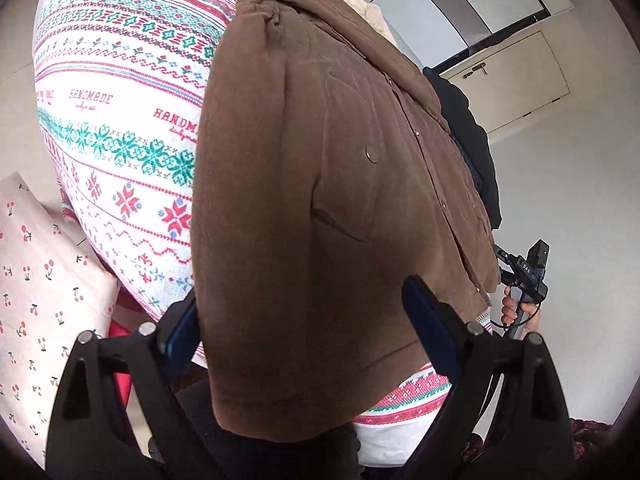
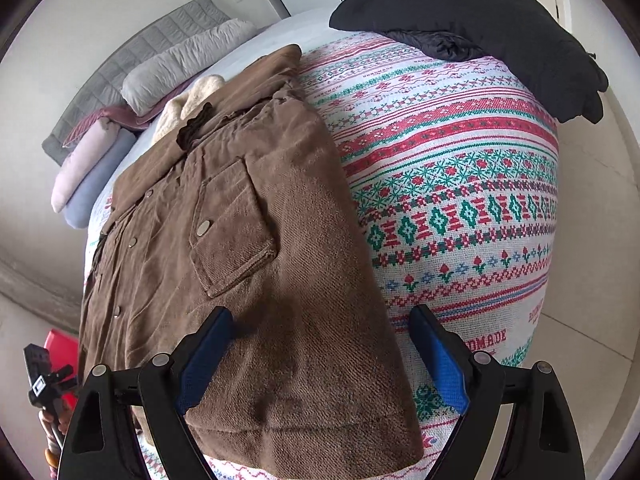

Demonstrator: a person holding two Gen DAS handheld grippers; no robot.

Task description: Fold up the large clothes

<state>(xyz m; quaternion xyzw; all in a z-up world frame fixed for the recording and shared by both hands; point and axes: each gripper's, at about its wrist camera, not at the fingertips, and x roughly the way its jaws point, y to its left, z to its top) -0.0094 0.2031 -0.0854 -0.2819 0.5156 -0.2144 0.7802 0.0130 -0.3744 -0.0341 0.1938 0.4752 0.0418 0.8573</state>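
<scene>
A brown corduroy jacket (image 1: 320, 200) lies flat on a patterned red, green and white bedspread (image 1: 120, 120), sleeves folded in, front up with snap buttons and a chest pocket. It also shows in the right wrist view (image 2: 256, 264), on the bedspread (image 2: 460, 184). My left gripper (image 1: 304, 320) is open, its blue-padded fingers either side of the jacket's lower hem. My right gripper (image 2: 320, 344) is open over the jacket's hem corner, holding nothing.
A black garment (image 2: 480, 28) lies at the bed's far corner. Grey and pale pillows (image 2: 160, 64) are stacked at the head. A cherry-print cushion (image 1: 44, 288) sits left of the bed. A red box (image 2: 60, 344) is on the floor.
</scene>
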